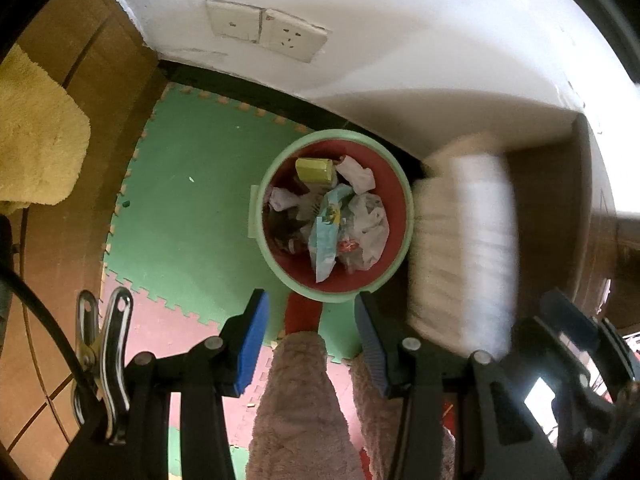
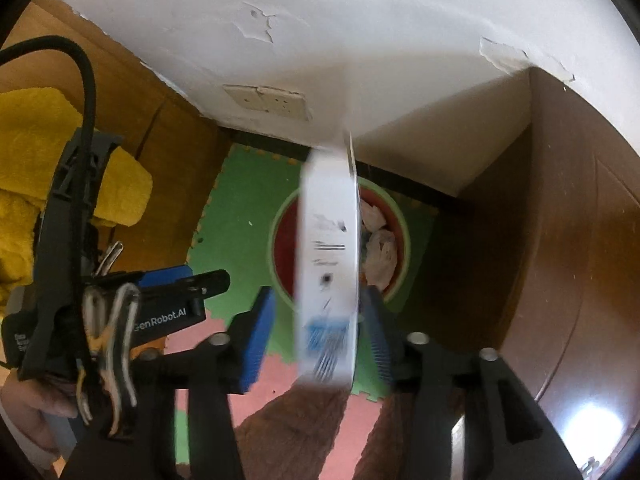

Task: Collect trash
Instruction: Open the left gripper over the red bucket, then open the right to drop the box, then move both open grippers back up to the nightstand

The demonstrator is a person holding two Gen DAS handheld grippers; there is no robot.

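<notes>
A round bin with a pale green rim and a red liner stands on the floor by the wall. It holds a yellow-green carton, crumpled tissues, a snack wrapper and a plastic bag. My left gripper hangs open and empty above the bin's near edge. In the right wrist view a white box, motion-blurred, stands on end between the jaws of my right gripper, over the bin. A gap shows between the left pad and the box. The same box blurs to the bin's right.
Green and pink foam mats cover the floor. A white wall with two sockets is behind the bin. Brown wooden furniture closes the right side, and a yellow towel lies left. A person's fuzzy pink trouser legs stand below the grippers.
</notes>
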